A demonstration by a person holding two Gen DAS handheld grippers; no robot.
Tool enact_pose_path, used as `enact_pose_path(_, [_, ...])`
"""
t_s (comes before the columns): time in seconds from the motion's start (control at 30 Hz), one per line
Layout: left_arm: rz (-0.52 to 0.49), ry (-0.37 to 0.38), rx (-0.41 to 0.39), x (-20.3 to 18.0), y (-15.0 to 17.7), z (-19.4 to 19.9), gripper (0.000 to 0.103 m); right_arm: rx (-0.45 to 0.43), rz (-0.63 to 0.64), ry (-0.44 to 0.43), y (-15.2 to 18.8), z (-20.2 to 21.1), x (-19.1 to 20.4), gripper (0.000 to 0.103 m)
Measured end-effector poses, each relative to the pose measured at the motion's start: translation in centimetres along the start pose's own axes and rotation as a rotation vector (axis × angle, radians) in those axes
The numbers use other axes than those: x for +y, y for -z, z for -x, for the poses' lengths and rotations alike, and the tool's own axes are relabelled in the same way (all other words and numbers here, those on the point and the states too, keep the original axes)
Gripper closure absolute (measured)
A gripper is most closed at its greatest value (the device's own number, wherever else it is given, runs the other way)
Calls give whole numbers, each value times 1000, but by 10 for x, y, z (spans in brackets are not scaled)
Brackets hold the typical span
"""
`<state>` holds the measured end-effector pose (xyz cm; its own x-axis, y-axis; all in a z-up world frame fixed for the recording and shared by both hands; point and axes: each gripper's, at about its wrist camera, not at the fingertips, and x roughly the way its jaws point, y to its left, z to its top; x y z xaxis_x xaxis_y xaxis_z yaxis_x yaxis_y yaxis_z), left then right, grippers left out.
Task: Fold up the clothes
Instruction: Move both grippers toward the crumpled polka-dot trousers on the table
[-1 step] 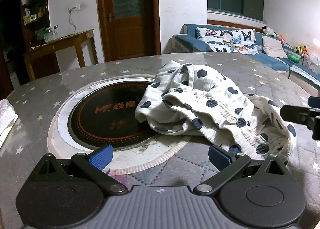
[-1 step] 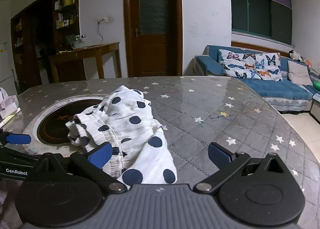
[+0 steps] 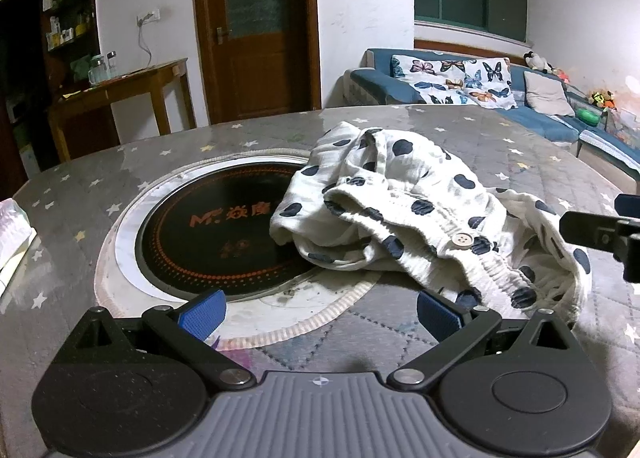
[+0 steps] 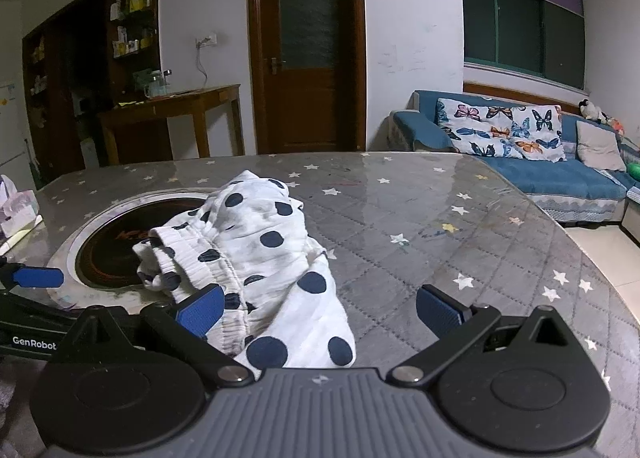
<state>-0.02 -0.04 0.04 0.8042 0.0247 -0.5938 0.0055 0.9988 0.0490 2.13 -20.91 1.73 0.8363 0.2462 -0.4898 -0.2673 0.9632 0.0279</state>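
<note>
A crumpled white garment with dark blue dots [image 3: 420, 217] lies on the grey star-patterned table [image 3: 520, 161], partly over the round black hotplate [image 3: 208, 225]. It has an elastic waistband and a button [image 3: 462, 238]. My left gripper [image 3: 320, 312] is open and empty, just short of the garment's near edge. My right gripper [image 4: 318, 310] is open and empty, with the garment [image 4: 264, 254] reaching between its fingers; its left pad [image 4: 200, 308] is by the waistband. The right gripper's finger shows in the left wrist view [image 3: 600, 225].
A tissue pack [image 4: 16, 205] sits at the table's left edge. Behind the table are a wooden side table [image 3: 120, 89], a brown door [image 4: 308, 45] and a blue sofa with butterfly cushions [image 4: 520, 145]. The left gripper's blue pad shows in the right wrist view [image 4: 38, 278].
</note>
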Motion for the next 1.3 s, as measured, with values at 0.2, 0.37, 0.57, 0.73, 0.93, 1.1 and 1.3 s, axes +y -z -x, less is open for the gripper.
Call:
enact_pose_path(0.2, [0, 11, 11, -2, -1, 2, 0, 0, 1, 6, 1, 3, 2, 0])
enact_pose_path(0.37, [-11, 16, 14, -6, -2, 2, 0, 4, -17, -2, 2, 7, 5, 0])
enact_pose_path(0.57, [-32, 21, 10, -12, -4, 3, 0, 9, -42, -16, 5, 7, -2, 0])
enact_pose_path(0.73, [-38, 18, 23, -13, -5, 0, 0, 12, -47, -20, 3, 5, 0, 0])
enact_pose_path(0.93, [-41, 9, 40, -14, -6, -4, 0, 29, -62, -32, 7, 2, -1, 0])
enact_pose_path(1.1, [-43, 1, 54, -14, -7, -7, 0, 44, -71, -41, 11, -1, -2, 0])
enact_pose_path(1.3, [-47, 3, 71, -16, -8, -10, 0, 51, -69, -59, 12, -4, -2, 0])
